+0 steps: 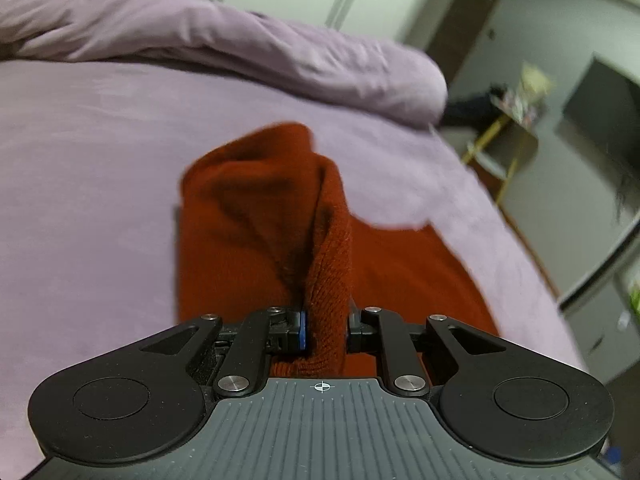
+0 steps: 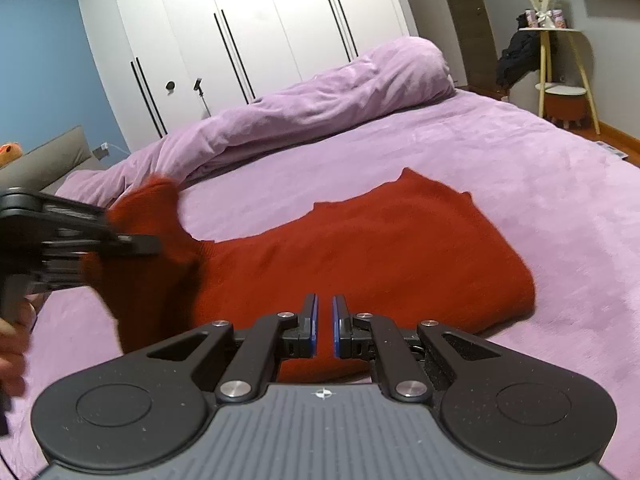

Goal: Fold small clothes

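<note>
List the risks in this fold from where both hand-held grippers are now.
1. The left hand-held gripper pinches only a narrow ridge of the rust-red knitted sweater; the knit could slip out mid-lift.
2. The right hand-held gripper is nearly closed on nothing above the sweater, so the flat part is unpinned and may drag across the lilac plush bedsheet.

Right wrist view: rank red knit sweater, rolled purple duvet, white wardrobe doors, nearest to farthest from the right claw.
1. Red knit sweater, spread on the bed directly under and ahead of the right claw.
2. Rolled purple duvet, bunched across the bed beyond the sweater.
3. White wardrobe doors, along the back wall.
</note>
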### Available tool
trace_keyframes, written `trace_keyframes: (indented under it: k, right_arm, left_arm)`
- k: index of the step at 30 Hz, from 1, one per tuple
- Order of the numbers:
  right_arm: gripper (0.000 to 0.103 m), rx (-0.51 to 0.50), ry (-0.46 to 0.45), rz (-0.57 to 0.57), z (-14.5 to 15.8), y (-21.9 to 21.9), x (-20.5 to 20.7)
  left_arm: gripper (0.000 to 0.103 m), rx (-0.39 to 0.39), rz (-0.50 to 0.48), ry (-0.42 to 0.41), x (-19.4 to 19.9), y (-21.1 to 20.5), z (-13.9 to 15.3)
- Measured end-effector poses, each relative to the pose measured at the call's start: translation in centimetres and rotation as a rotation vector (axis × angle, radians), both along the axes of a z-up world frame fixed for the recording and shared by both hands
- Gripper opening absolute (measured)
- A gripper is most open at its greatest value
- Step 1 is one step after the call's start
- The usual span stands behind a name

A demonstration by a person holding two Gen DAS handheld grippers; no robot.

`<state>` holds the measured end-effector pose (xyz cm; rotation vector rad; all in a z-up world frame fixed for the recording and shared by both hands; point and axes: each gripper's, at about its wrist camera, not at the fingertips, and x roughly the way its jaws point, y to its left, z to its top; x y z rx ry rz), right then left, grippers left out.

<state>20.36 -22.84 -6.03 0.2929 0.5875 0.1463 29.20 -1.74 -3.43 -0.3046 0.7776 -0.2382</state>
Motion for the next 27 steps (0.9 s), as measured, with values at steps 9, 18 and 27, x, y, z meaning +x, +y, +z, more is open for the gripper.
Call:
trace_keyframes:
  k: [9, 18, 27]
  right_arm:
    - [0.007, -0.014, 0.048, -0.029, -0.4, -1.7, 0.3]
    - [0.007, 0.047, 0.032, 0.062, 1.7, 0.2, 2.7]
    - [0.006, -0.07, 0.129, 0.223, -1.8, 6.6, 6.8]
  left_arm:
    - [0.053, 0.005, -0.107, 0.008, -1.0, -2.4, -3.5]
    - [0.053, -0.138, 0.052, -0.039, -6.4, 5.6, -0.1]
    - [0.052, -0.097, 0.094, 0.134, -4.5, 6.5, -4.1]
